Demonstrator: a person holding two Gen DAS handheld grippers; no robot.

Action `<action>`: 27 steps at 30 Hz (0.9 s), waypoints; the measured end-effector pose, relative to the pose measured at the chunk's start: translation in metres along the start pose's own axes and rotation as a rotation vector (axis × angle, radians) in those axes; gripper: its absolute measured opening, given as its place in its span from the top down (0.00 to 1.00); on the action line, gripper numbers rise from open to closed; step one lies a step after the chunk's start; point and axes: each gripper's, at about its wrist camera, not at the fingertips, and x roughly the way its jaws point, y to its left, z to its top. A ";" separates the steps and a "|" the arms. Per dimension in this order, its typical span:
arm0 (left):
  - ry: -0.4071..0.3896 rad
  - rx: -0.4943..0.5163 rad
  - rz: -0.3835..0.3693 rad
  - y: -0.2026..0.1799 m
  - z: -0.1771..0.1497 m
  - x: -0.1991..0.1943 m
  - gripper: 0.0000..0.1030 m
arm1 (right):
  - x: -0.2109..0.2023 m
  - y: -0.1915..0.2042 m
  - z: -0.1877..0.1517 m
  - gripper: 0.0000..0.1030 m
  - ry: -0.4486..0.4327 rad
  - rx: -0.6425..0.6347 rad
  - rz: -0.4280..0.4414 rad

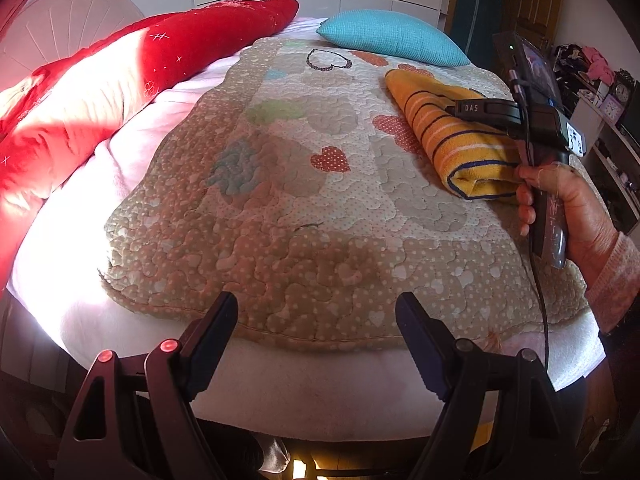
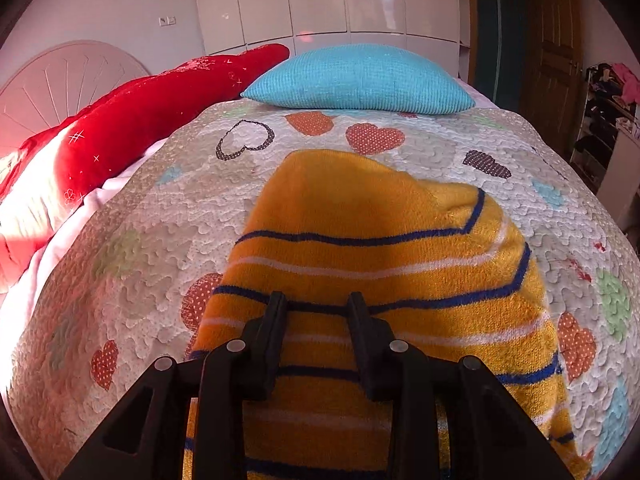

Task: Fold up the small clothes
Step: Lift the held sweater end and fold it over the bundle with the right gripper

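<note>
A folded yellow garment with blue and white stripes lies on the heart-patterned quilt. It also shows in the left wrist view, at the right of the quilt. My right gripper hovers just over the garment's near part, its jaws a small way apart with nothing between them. In the left wrist view the right gripper's body is held by a hand over the garment. My left gripper is open and empty above the quilt's near edge.
A blue pillow lies at the far end of the bed. Red bedding runs along the left side by a round white headboard. White wardrobes stand behind. Cluttered shelves stand to the right.
</note>
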 end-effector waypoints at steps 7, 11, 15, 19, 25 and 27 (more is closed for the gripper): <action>0.007 -0.012 -0.010 0.003 -0.002 0.000 0.22 | -0.024 -0.015 -0.020 0.61 -0.044 0.053 0.033; 0.004 -0.017 -0.014 0.004 -0.002 -0.002 0.22 | -0.046 -0.023 -0.044 0.56 -0.075 0.070 0.048; 0.018 -0.024 -0.020 0.002 -0.004 0.001 0.22 | -0.065 -0.036 -0.065 0.56 -0.073 0.106 0.080; 0.016 -0.016 -0.032 -0.003 -0.004 0.001 0.22 | -0.078 -0.039 -0.084 0.56 -0.043 0.079 0.080; -0.023 0.000 -0.071 -0.008 0.000 -0.005 0.22 | -0.122 -0.036 -0.074 0.53 -0.042 0.005 0.053; -0.027 0.000 -0.080 -0.009 0.002 -0.003 0.22 | -0.132 -0.039 -0.055 0.51 -0.079 0.000 0.048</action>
